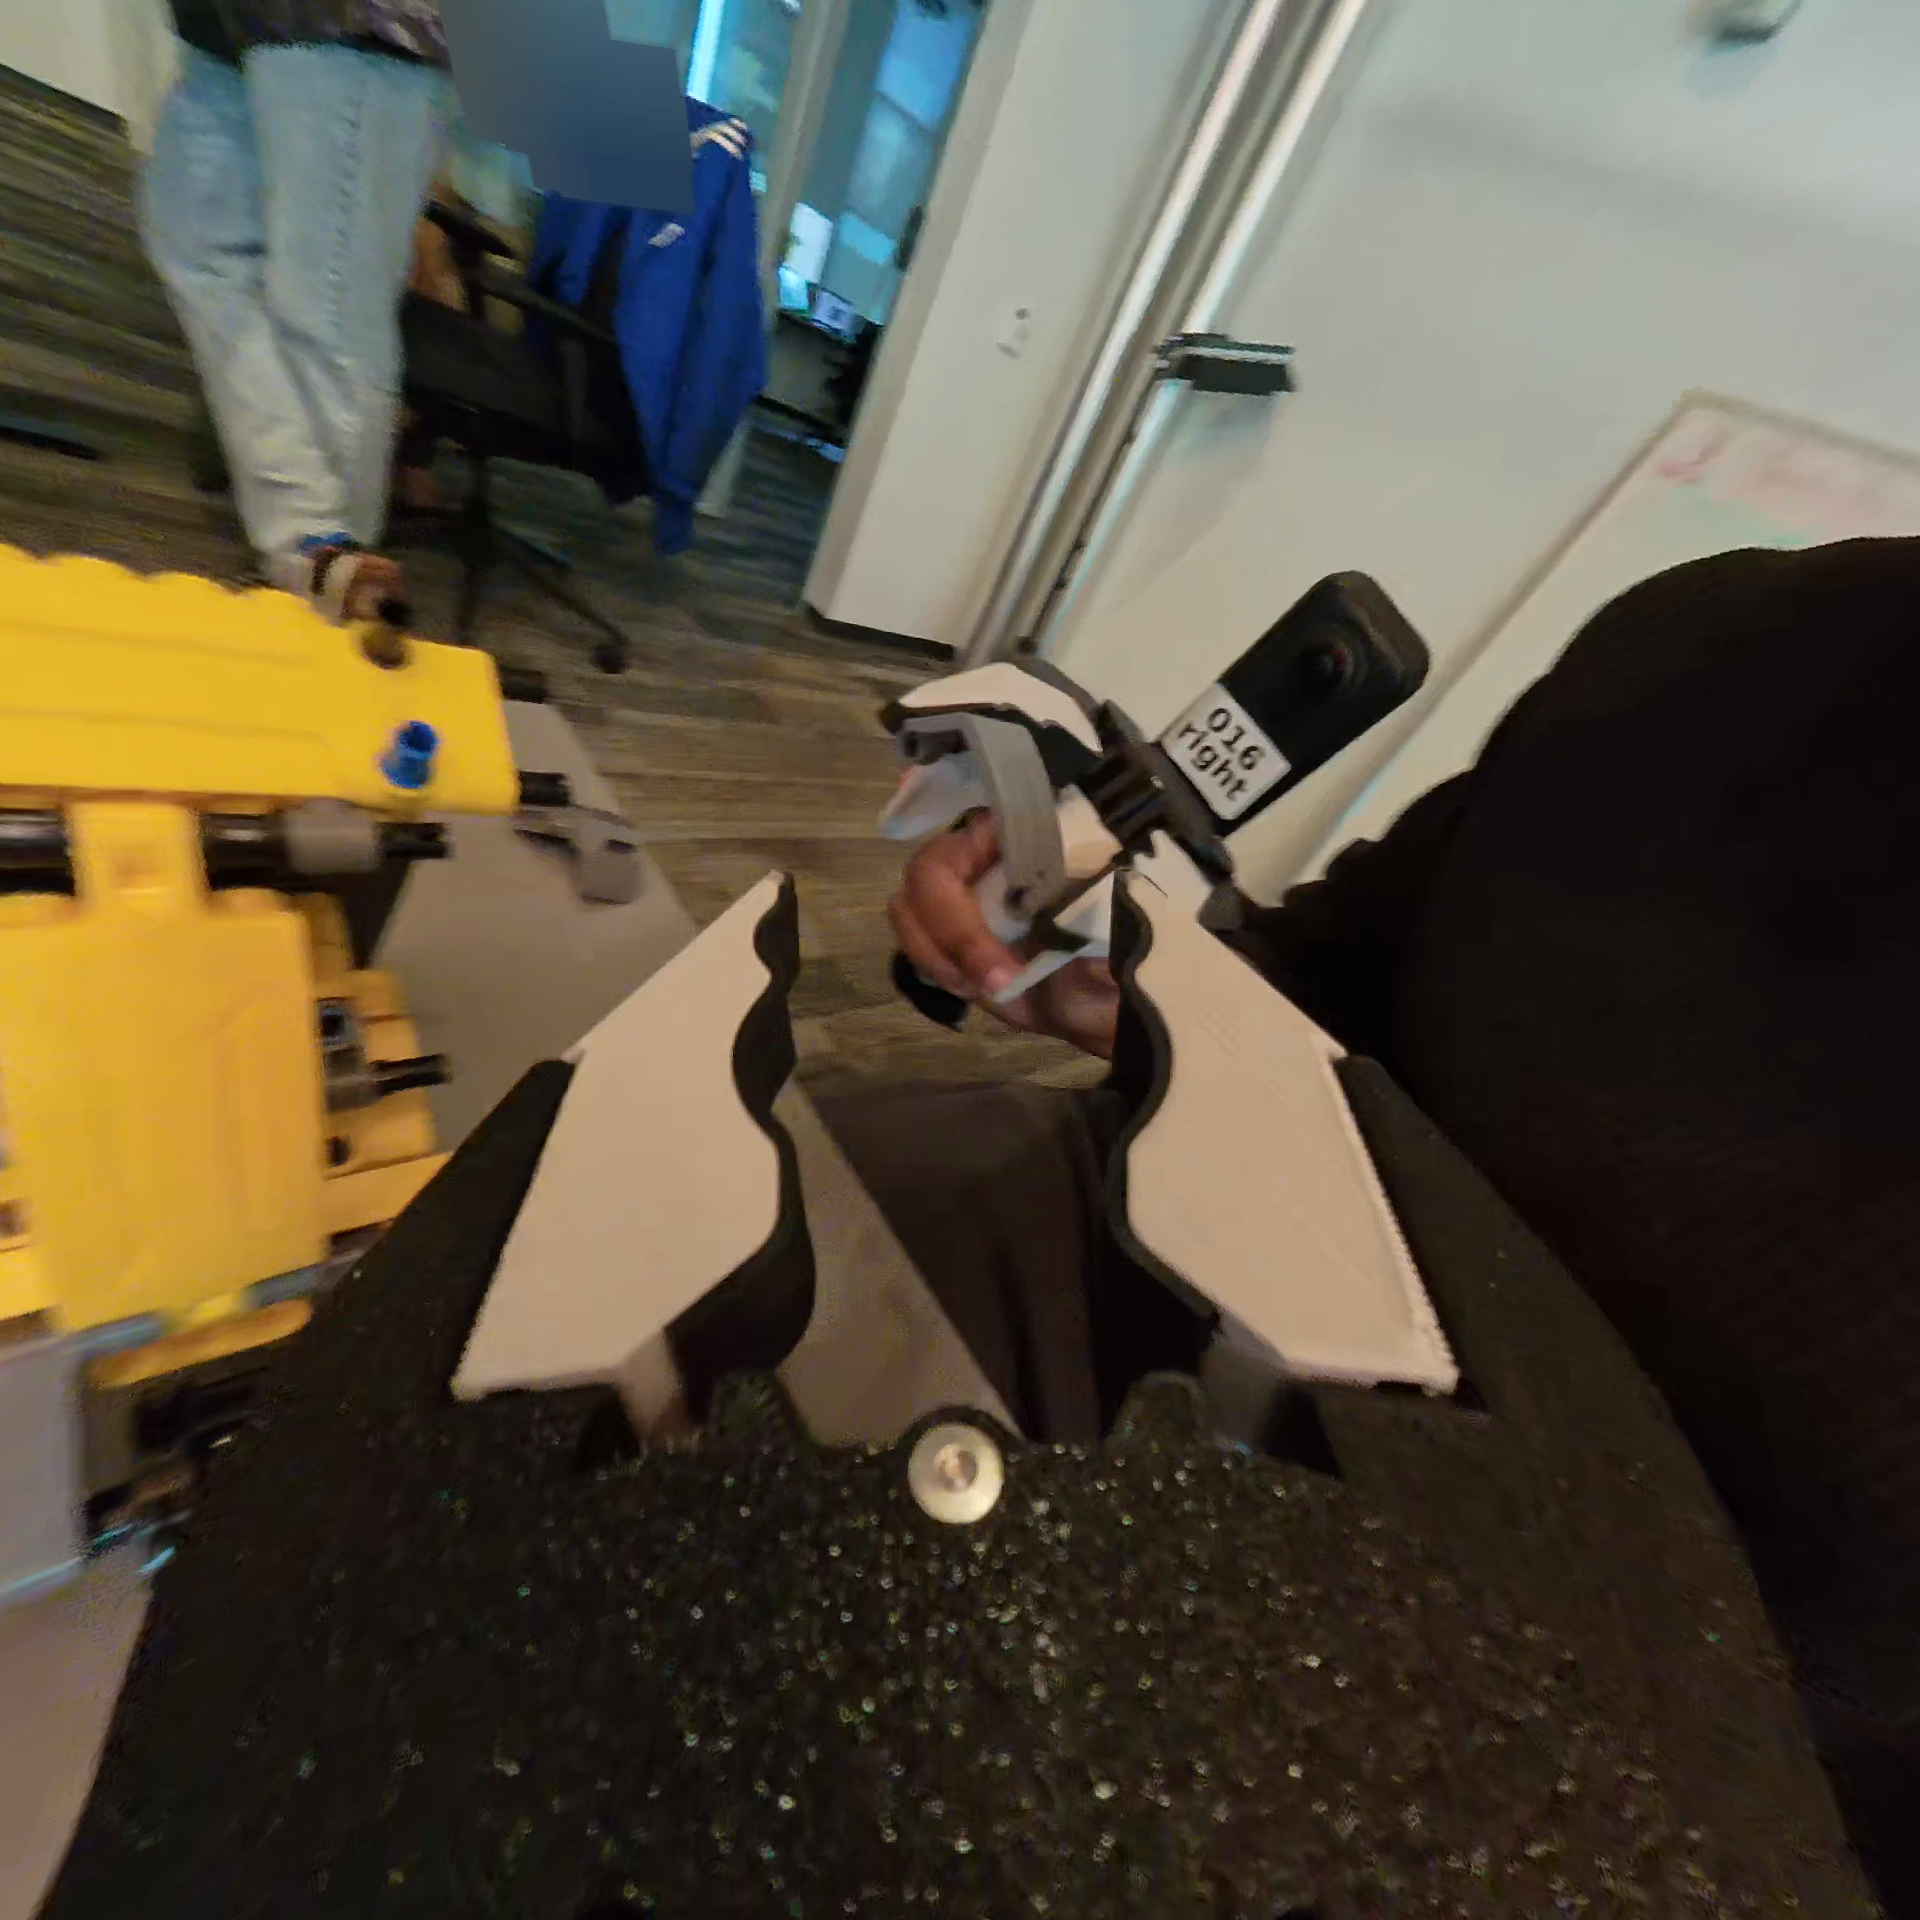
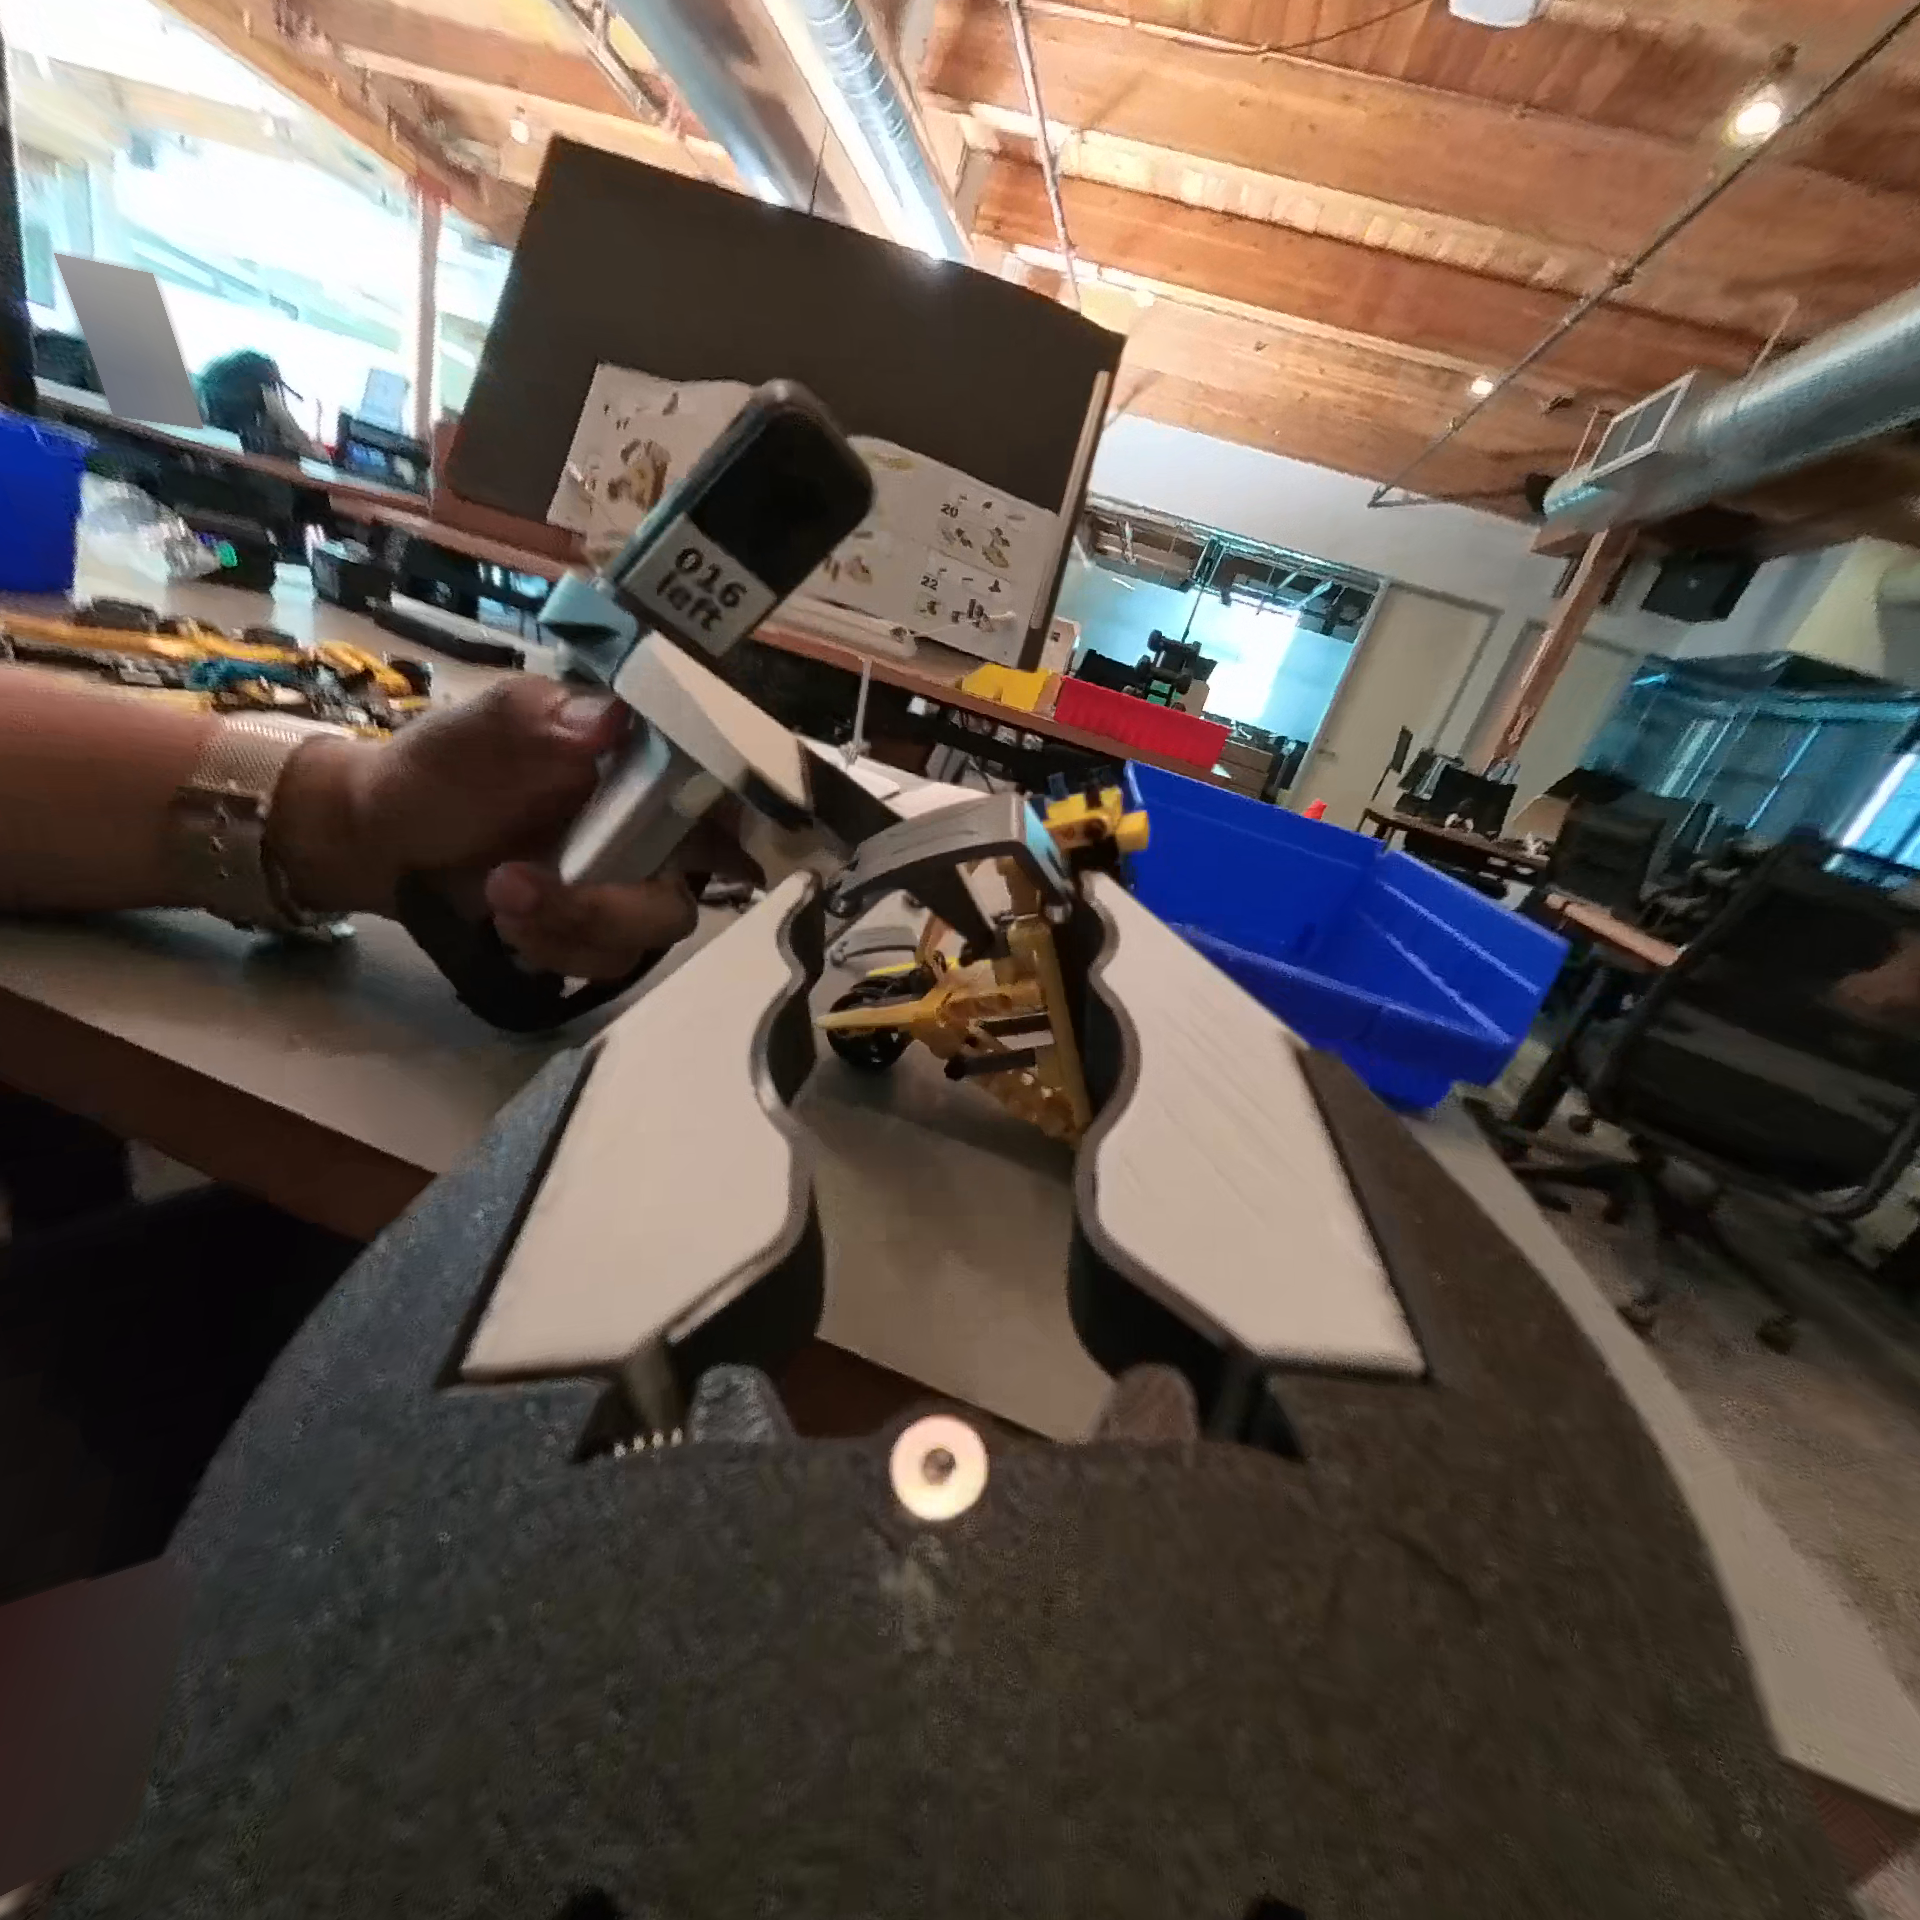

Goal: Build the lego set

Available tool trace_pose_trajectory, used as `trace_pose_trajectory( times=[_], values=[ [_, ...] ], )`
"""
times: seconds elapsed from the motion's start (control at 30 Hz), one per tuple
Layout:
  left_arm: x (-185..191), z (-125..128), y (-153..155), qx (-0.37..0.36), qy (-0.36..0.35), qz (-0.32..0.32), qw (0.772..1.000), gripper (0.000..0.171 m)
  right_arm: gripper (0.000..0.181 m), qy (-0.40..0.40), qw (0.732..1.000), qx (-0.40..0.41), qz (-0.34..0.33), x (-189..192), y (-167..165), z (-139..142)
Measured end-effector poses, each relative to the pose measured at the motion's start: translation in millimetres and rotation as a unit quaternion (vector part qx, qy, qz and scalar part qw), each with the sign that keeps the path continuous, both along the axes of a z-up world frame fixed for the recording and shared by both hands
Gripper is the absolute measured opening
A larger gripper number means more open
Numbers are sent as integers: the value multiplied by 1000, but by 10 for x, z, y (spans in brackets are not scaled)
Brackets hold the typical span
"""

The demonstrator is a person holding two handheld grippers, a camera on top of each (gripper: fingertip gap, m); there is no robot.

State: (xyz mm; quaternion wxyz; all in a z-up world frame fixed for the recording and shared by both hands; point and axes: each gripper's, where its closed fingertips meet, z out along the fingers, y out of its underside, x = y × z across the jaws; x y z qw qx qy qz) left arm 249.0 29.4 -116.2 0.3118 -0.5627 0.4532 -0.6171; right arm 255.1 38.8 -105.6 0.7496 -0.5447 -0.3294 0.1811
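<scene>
My left gripper (image 1: 956, 904) is open with nothing between its fingers. It hovers over the edge of the grey table (image 1: 540, 935). A yellow brick-built vehicle model (image 1: 197, 1049) with black pins and a blue pin stands just to its left, outside the jaws. My right gripper (image 2: 951, 894) is open and empty, above the table (image 2: 260, 1029). It faces the same yellow model (image 2: 966, 1008). A hand holds the left gripper (image 2: 971, 862) right at the model's top. The right gripper also shows in the left wrist view (image 1: 925, 769), held by a hand beside a dark sleeve.
A blue bin (image 2: 1351, 935) sits right of the model. An instruction booklet (image 2: 935, 540) leans on a black board behind. More yellow parts (image 2: 208, 655) lie at the far left. A person in jeans (image 1: 281, 312) and a chair with a blue jacket (image 1: 675, 312) are across the floor. My left and right fingertips are right by each other.
</scene>
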Motion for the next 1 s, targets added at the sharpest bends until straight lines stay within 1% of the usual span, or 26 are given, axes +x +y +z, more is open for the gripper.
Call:
trace_pose_trajectory(
  times=[0.07,0.13,0.23,0.53,1.0],
  values=[
    [-31,-11,131,18,2,39,999,59,47,32,999,-14,9,53,17,-7],
    [-68,5,196,22,-2,54,998,59,47,47,998,-31,13,82,49,-55],
    [-96,23,249,23,-8,67,998,59,47,48,998,-45,15,77,92,-153],
    [-78,-11,246,32,2,69,997,59,48,42,996,-79,23,40,177,-382],
    [-64,-33,249,33,8,70,997,59,48,45,994,-101,10,103,290,-523]
  ],
)
